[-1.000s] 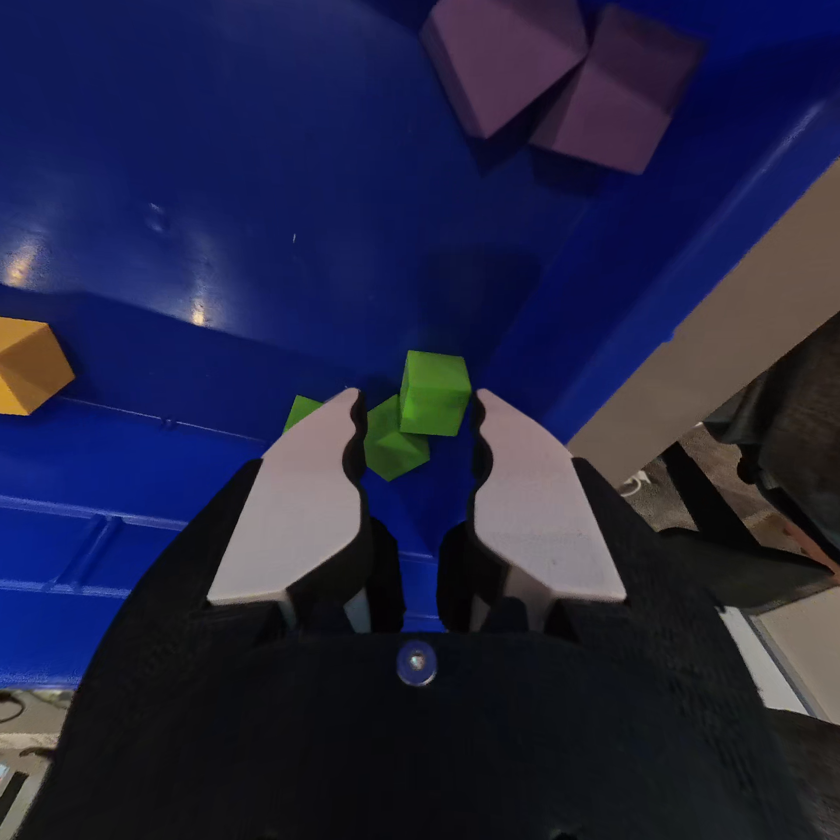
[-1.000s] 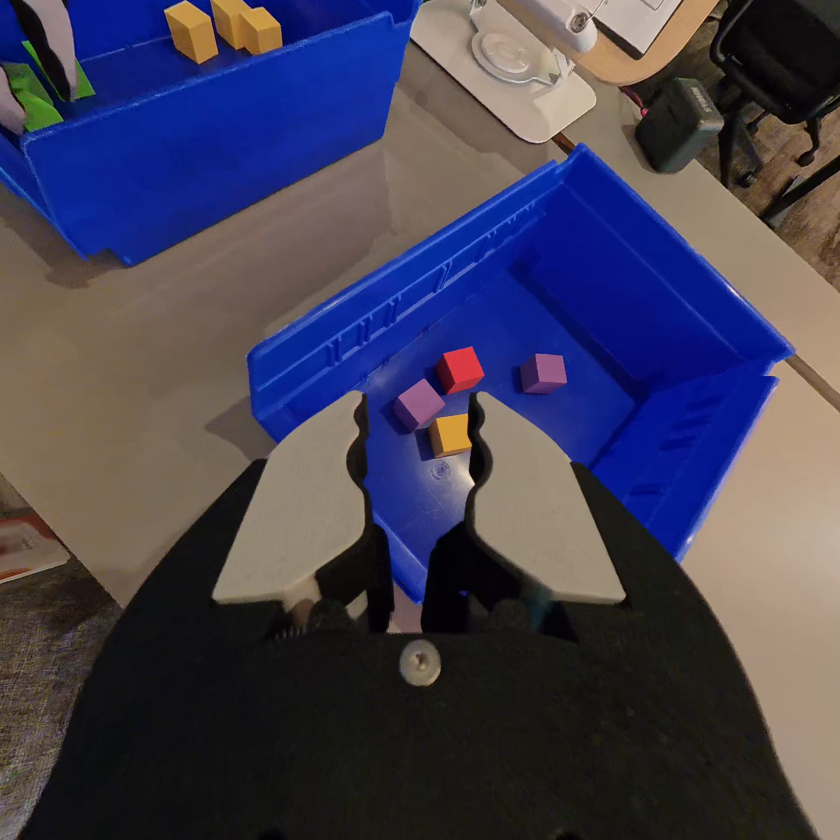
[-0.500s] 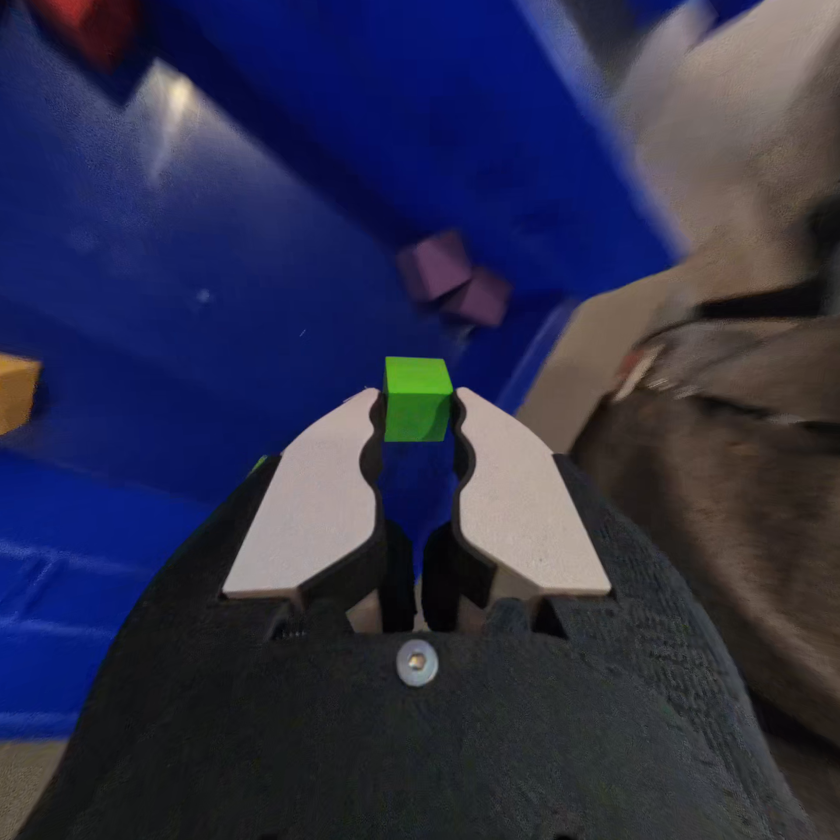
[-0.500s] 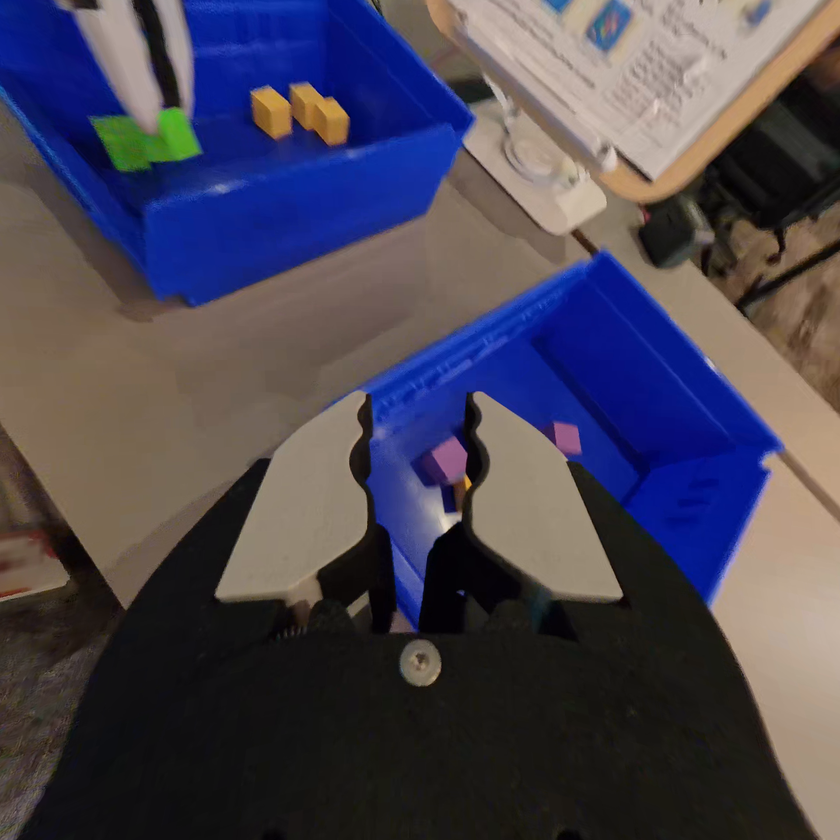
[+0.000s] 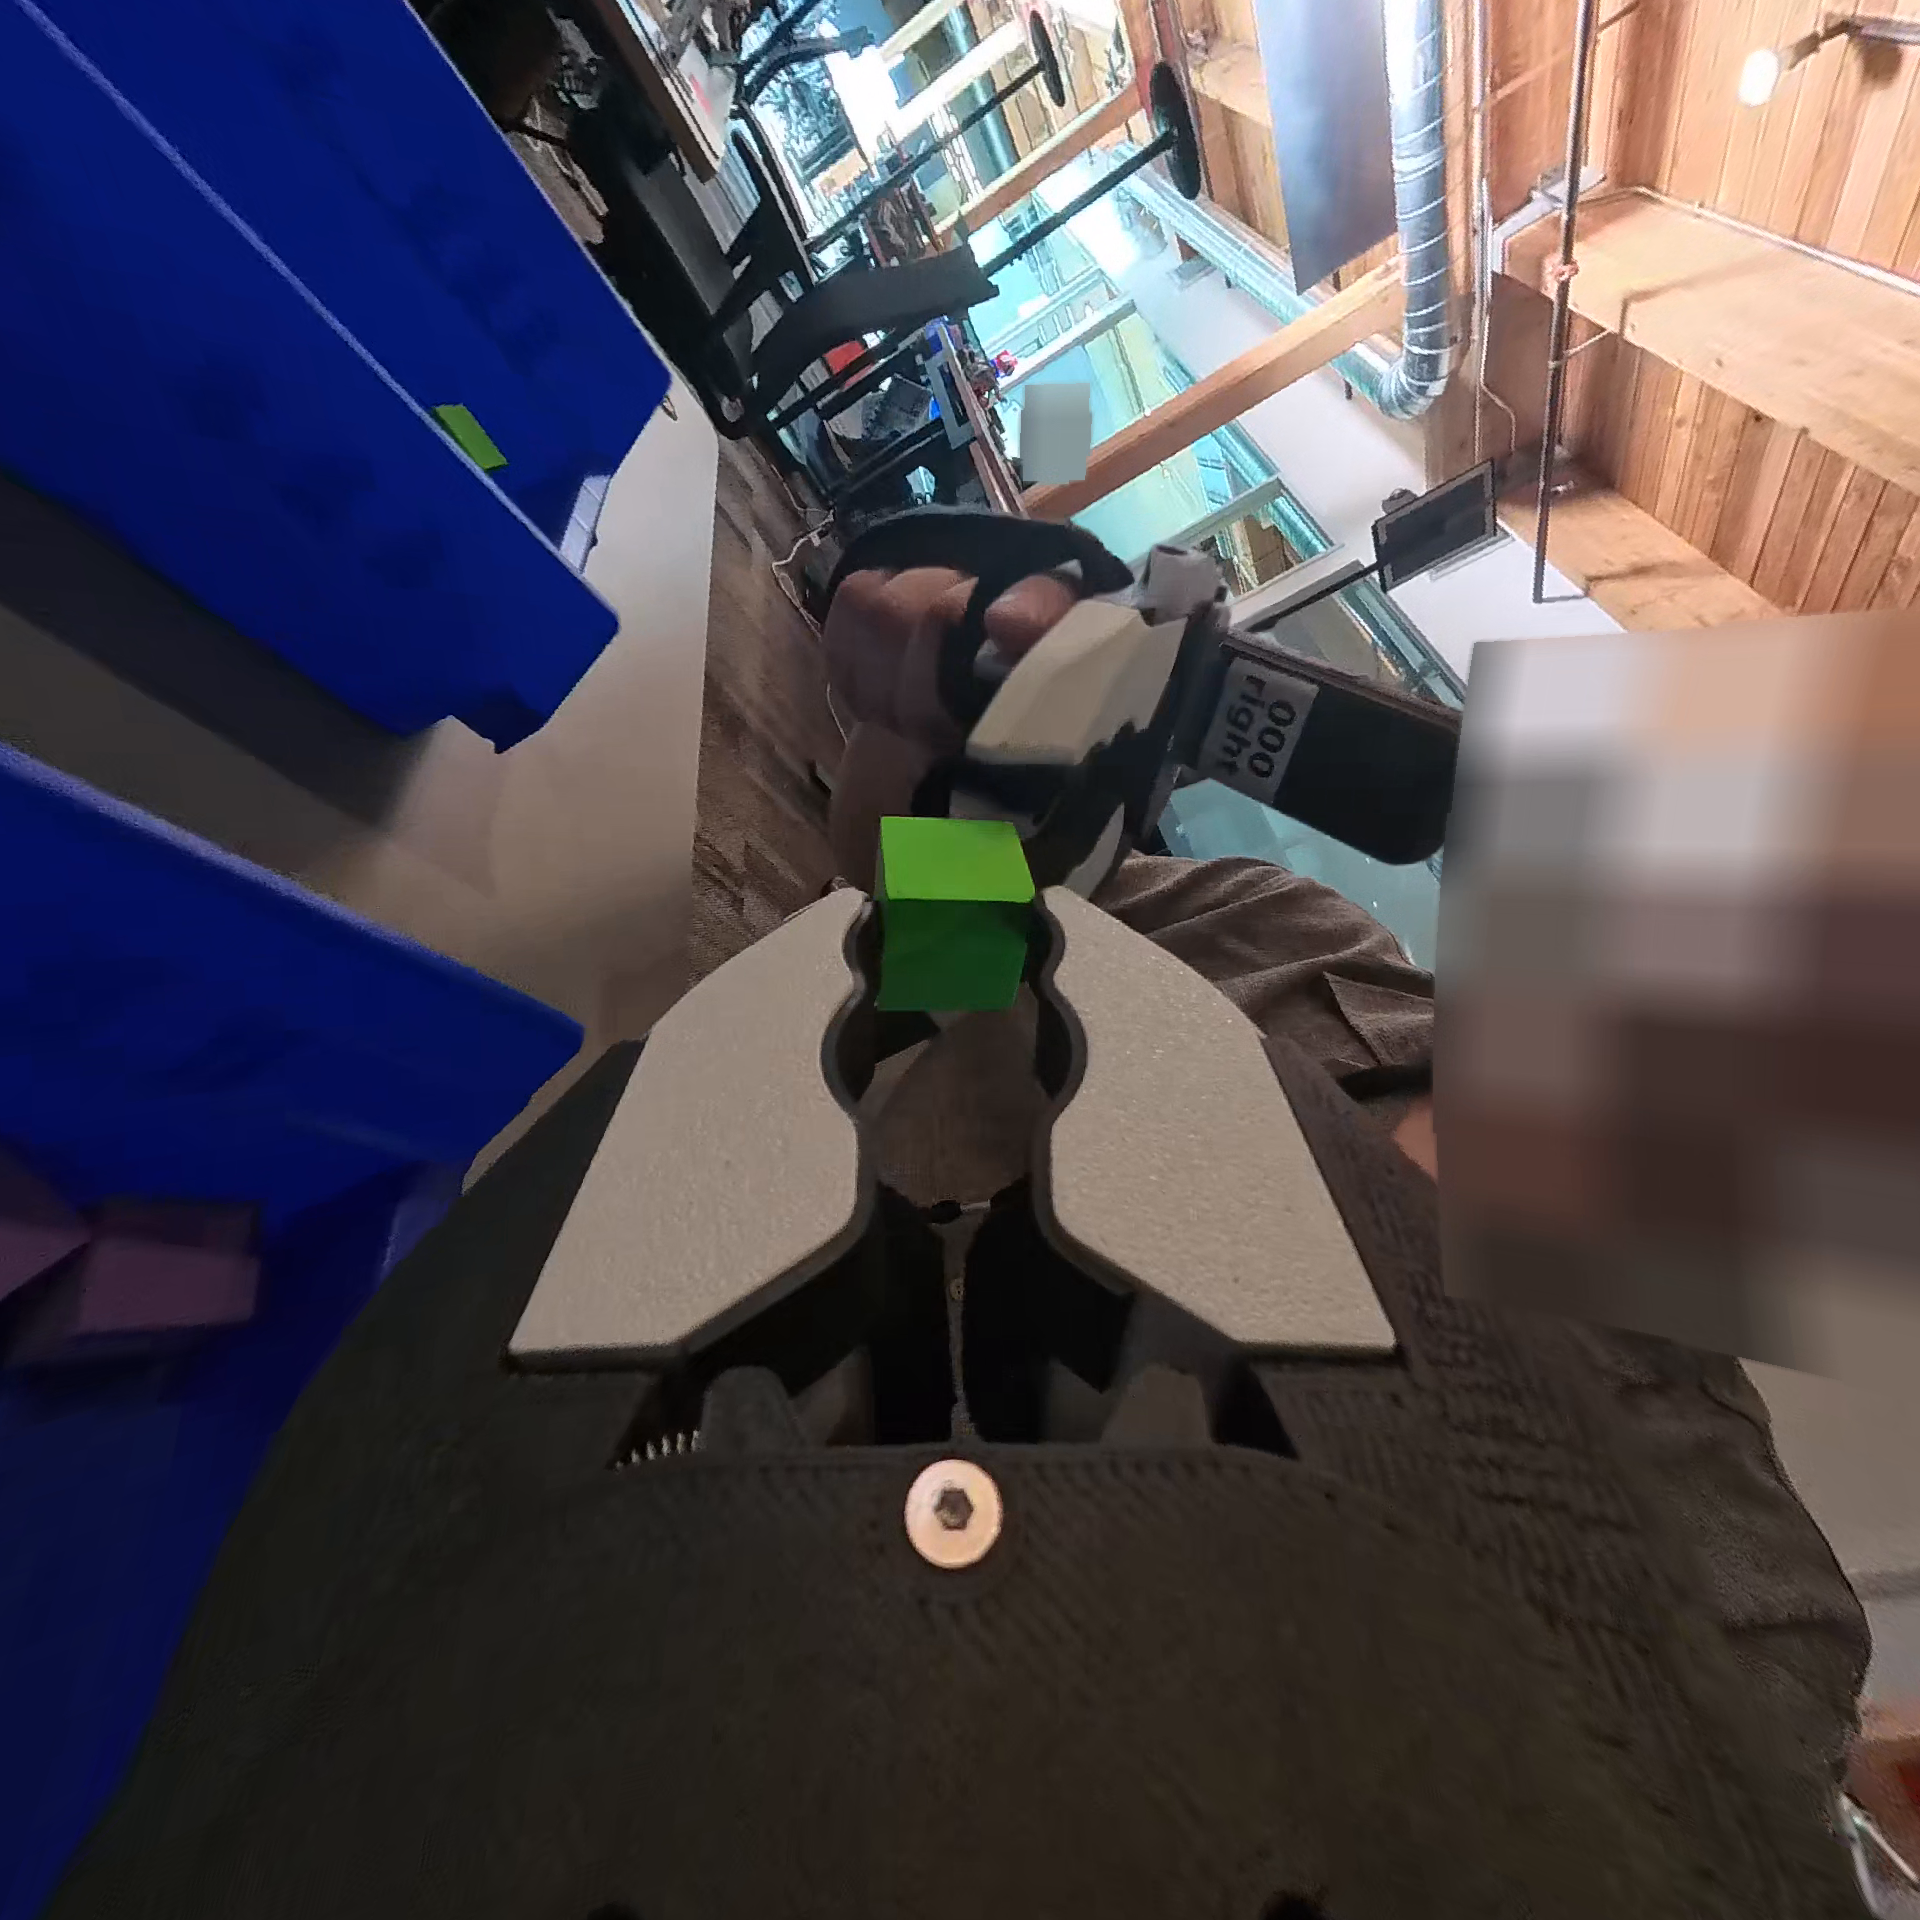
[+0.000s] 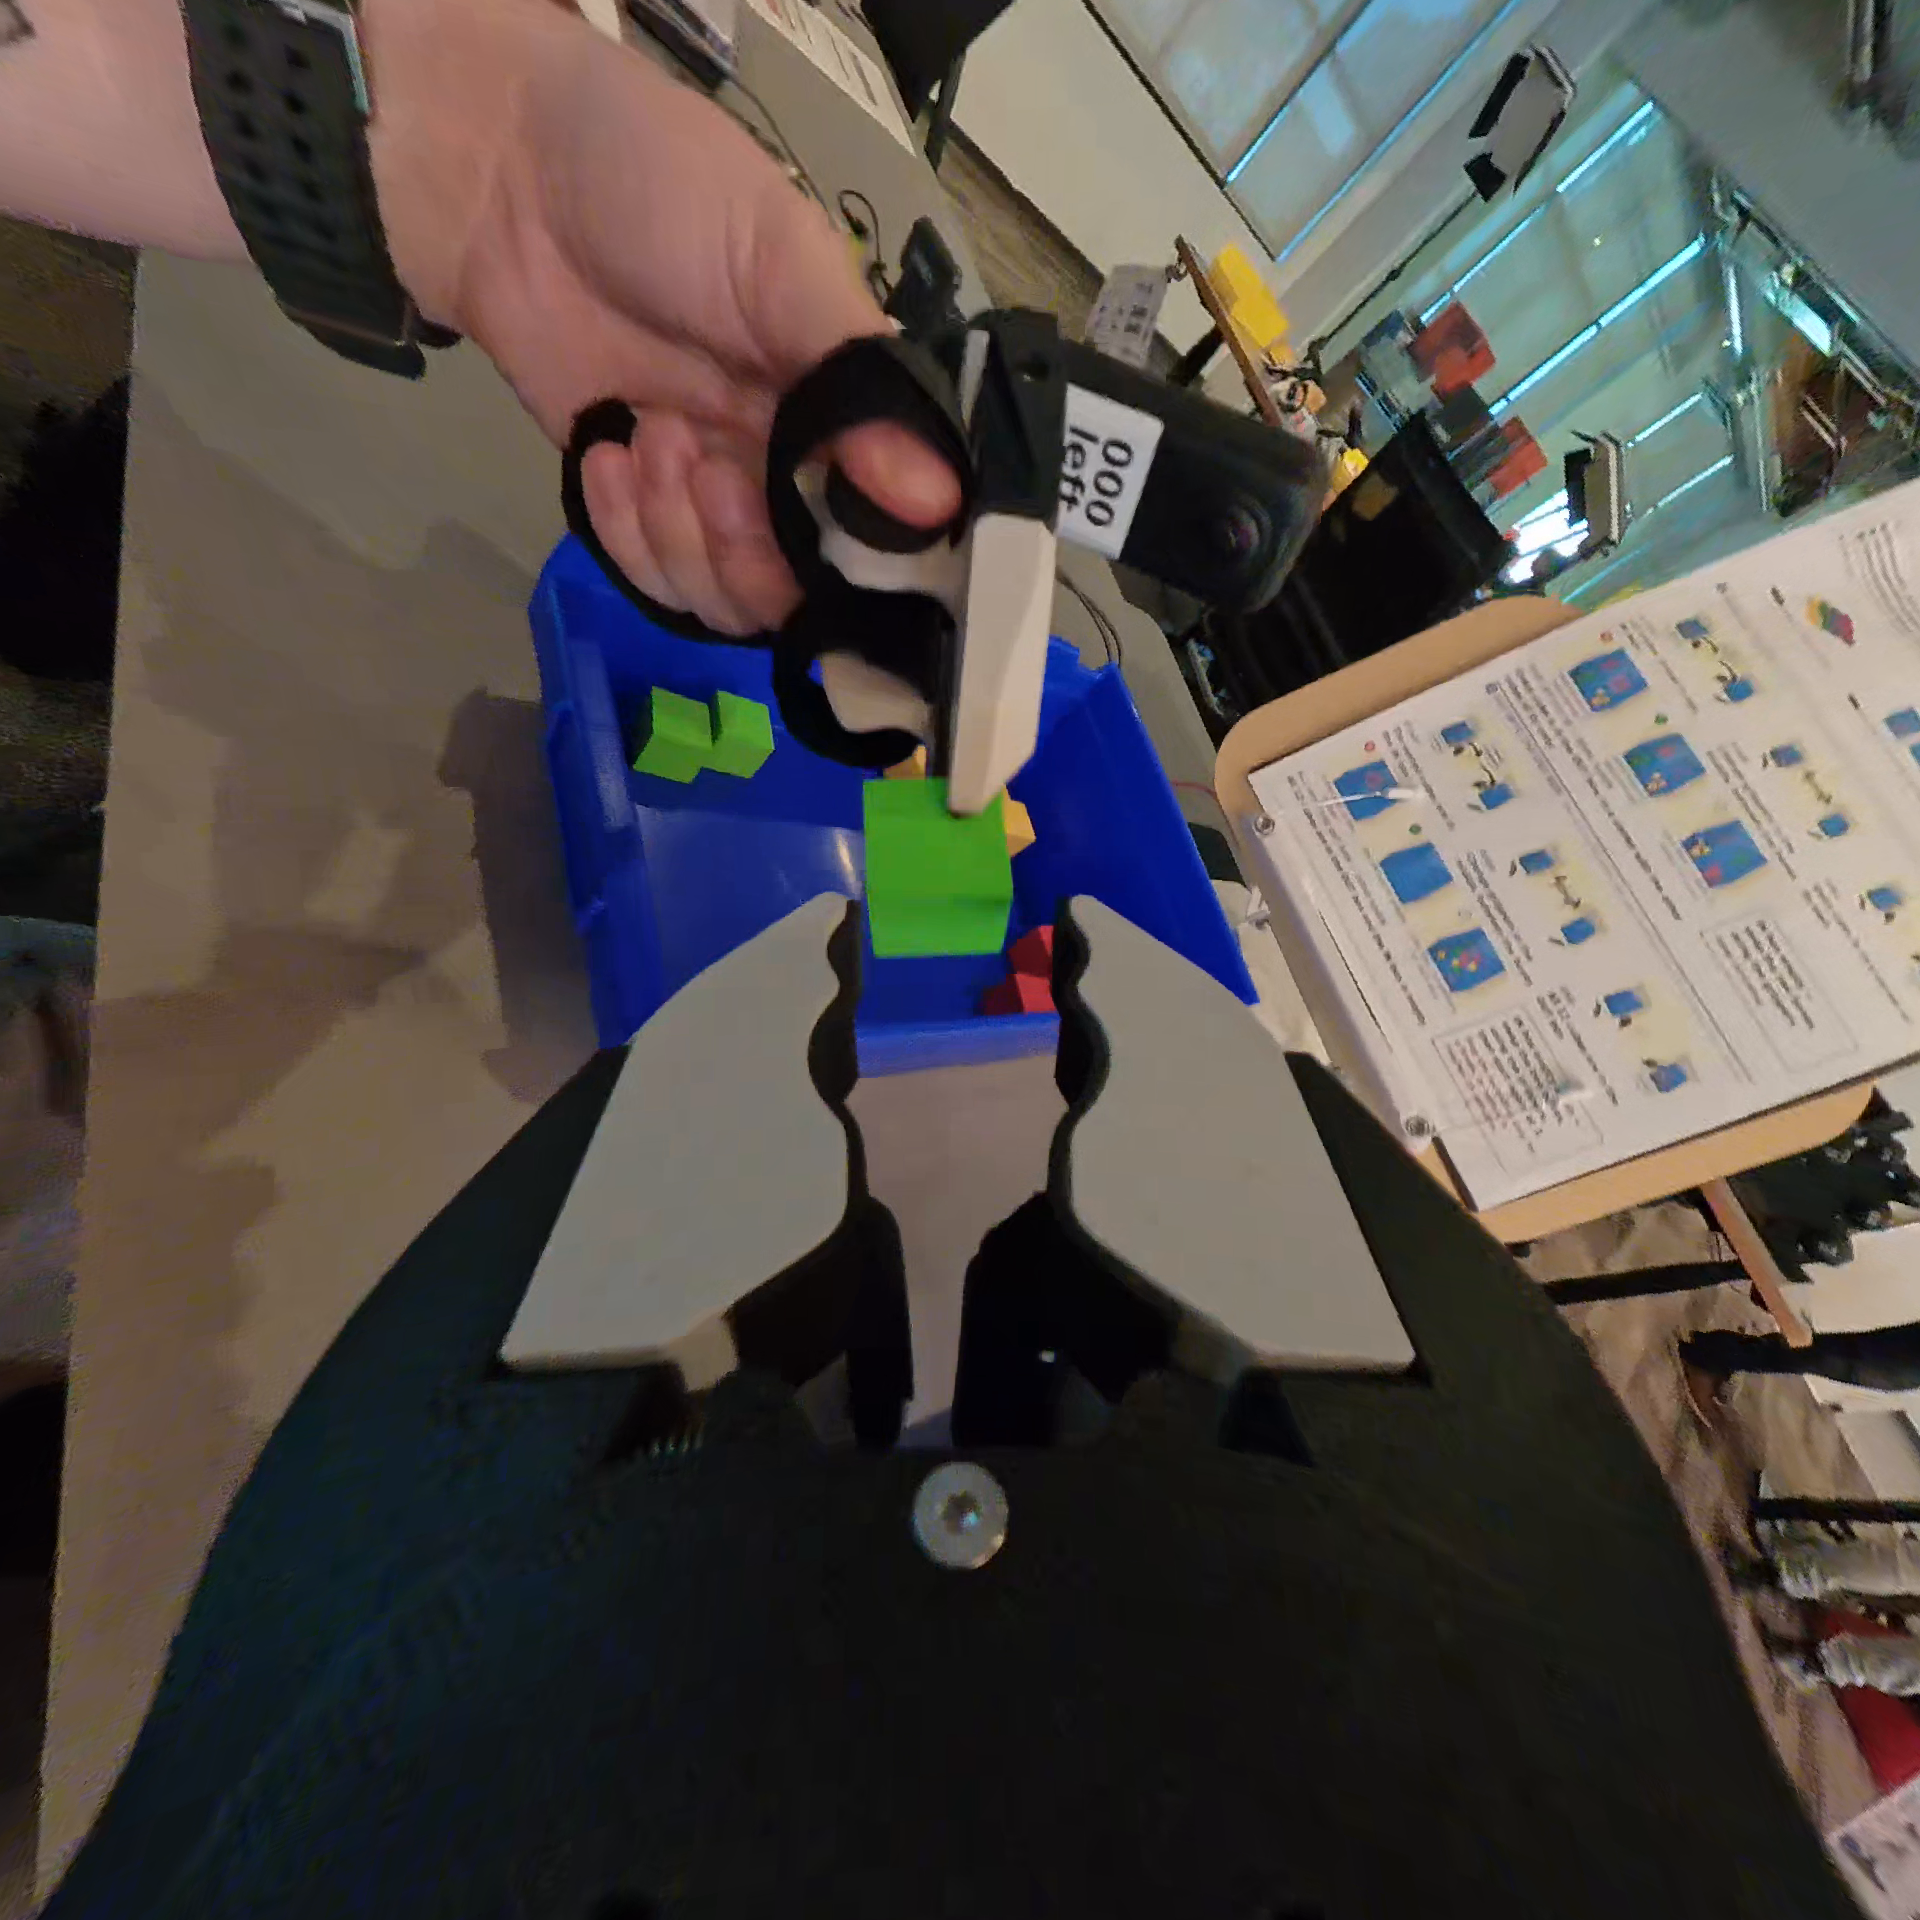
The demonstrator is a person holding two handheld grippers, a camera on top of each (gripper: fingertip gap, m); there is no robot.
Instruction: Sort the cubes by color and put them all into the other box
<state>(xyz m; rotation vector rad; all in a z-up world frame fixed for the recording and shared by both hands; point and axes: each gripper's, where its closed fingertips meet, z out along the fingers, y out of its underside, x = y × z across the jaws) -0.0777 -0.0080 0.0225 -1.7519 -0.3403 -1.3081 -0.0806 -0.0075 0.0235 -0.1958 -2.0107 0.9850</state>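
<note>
My left gripper [image 5: 951,935] is shut on a green cube [image 5: 951,925] and holds it in the air, clear of the bins. In the right wrist view the same cube [image 6: 935,883] hangs from the left gripper [image 6: 971,810], which a hand [image 6: 644,312] with a black wristband holds. My right gripper [image 6: 956,920] is open and empty, and the cube sits just at the mouth of its jaws. I cannot tell whether they touch. The right gripper also shows beyond the cube in the left wrist view [image 5: 1070,727].
A blue bin [image 6: 582,727] on the grey table holds green cubes [image 6: 696,732], red cubes [image 6: 1023,977] and a yellow cube [image 6: 1016,826]. A second blue bin [image 5: 260,364] holds a green cube [image 5: 470,434]. Purple cubes [image 5: 125,1278] lie in the nearer bin. An instruction board [image 6: 1558,852] stands at the right.
My left gripper closed on the green cube, lifted it out of the bin and swung toward the right gripper. My right gripper turned away from its bin to face the cube.
</note>
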